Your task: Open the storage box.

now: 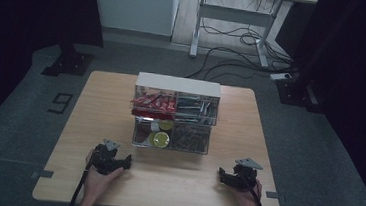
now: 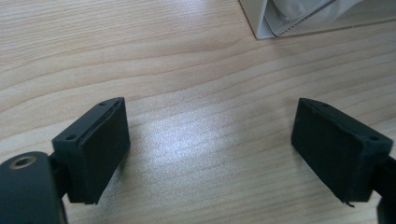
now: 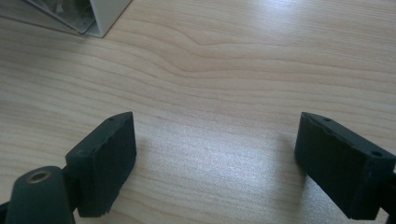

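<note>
My left tongs [image 1: 124,162] rest near the desk's [image 1: 100,106] front edge toward its left corner, jaws spread wide with nothing but bare wood between them. Ahead, at the middle of the desk, stands the clear drawer box [image 1: 175,113]: red packets [image 1: 153,103] upper left, something yellow and round [image 1: 160,138] lower left, though dim light blurs the rest. The drawers look shut, so I judge the work has not begun. My right tongs [image 1: 221,175] sit toward the front right corner, equally wide and empty. Open wood lies between both tongs and the box; the side edges are close.
</note>
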`<action>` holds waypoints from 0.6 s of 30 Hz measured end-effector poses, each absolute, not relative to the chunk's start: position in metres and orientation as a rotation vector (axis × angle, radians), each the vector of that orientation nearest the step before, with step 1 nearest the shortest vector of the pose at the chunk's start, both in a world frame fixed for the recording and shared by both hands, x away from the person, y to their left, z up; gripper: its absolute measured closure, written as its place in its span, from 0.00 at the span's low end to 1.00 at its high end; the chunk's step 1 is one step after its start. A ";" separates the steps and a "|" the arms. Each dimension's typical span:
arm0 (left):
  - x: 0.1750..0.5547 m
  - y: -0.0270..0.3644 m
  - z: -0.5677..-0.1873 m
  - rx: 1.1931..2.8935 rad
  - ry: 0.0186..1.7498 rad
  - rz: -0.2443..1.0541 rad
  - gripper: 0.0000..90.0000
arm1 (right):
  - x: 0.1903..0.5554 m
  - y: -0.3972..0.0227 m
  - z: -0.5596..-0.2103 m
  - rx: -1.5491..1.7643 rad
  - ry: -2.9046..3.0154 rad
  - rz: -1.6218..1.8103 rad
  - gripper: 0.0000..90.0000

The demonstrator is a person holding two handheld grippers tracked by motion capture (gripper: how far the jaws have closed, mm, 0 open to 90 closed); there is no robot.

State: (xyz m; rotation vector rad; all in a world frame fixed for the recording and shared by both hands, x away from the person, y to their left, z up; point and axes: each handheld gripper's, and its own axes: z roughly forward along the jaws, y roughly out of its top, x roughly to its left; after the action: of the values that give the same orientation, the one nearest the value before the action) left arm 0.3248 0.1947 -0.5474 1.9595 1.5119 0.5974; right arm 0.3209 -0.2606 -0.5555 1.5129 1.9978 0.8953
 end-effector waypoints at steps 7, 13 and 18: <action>0.323 0.195 -0.547 1.965 1.496 0.597 0.17 | 0.322 -0.262 -0.556 1.492 2.016 0.903 0.15; 0.320 0.196 -0.546 1.967 1.488 0.603 0.20 | 0.323 -0.263 -0.555 1.490 2.017 0.905 0.15; 0.315 0.200 -0.541 1.919 1.495 0.620 0.27 | 0.323 -0.263 -0.555 1.491 2.017 0.907 0.16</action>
State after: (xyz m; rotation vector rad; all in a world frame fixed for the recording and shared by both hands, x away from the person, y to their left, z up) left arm 0.3154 0.1999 -0.5409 1.9187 1.4946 0.6202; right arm 0.3227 -0.2629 -0.5554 1.4908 2.0170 0.9065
